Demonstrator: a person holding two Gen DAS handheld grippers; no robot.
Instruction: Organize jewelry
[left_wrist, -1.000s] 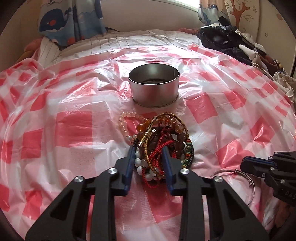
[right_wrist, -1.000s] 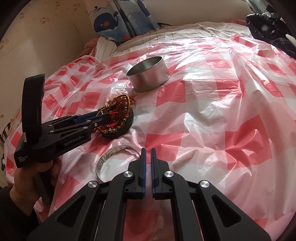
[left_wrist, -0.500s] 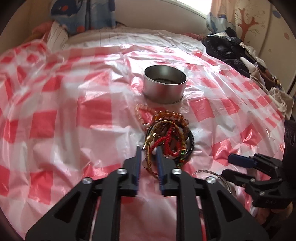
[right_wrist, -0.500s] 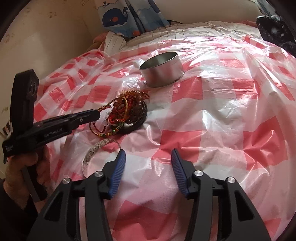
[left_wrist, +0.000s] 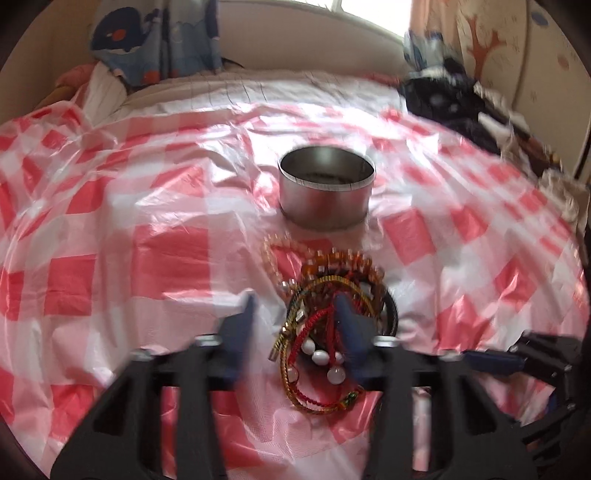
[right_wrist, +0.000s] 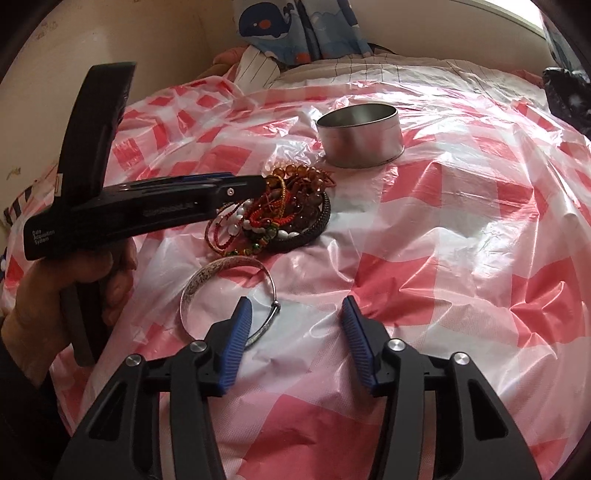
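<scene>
Glossy red-and-white checked plastic sheeting (right_wrist: 461, 229) is lying crinkled over the bed. A tangled heap of beaded, corded and braided bracelets (right_wrist: 273, 218) is resting on it, just near of a round, open, brushed-metal tin (right_wrist: 360, 134). A thin engraved silver bangle (right_wrist: 221, 291) is lying flat nearer, left of centre. Whale-print fabric (right_wrist: 291, 26) is hanging at the far edge. The left gripper (left_wrist: 295, 325) is closing, blurred, with bracelet cords between its blue ribbed pads. The right gripper (right_wrist: 293, 332) is narrowing from half-wide, empty, its left pad overlapping the bangle's near rim.
</scene>
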